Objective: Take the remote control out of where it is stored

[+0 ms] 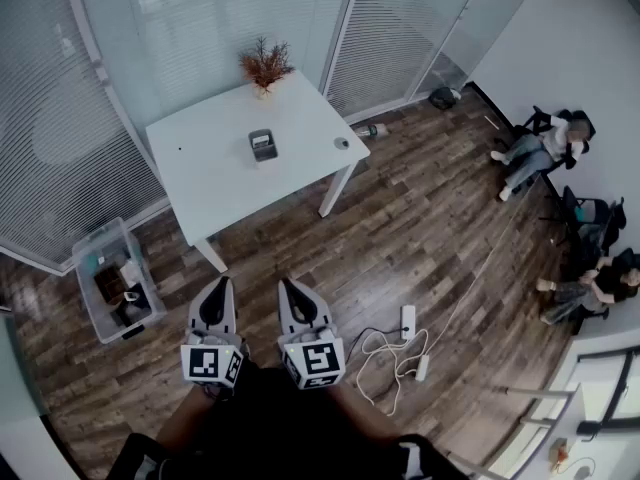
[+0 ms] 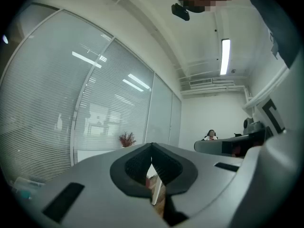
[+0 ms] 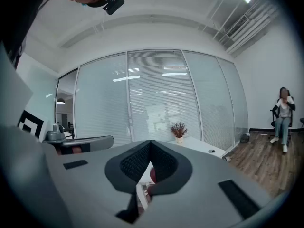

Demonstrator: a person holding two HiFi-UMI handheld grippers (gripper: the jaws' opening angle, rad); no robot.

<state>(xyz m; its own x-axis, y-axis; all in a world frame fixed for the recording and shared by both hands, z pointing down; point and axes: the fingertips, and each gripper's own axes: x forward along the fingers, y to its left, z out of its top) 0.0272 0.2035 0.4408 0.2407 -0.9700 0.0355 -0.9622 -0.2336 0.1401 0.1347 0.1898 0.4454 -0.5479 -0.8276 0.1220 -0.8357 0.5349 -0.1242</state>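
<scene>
Task not begun. Left gripper [image 1: 220,293] and right gripper [image 1: 292,293] low over the floor, well short of the table [image 1: 210,168]; both sets of jaws together, nothing between. Remote control [image 1: 263,142] apparently in the dark holder [image 1: 262,155] at tabletop centre, untouched. Approach, grasp and lift-out all outstanding.

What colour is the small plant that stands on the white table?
Reddish brown. The plant shows best in the head view.
</scene>
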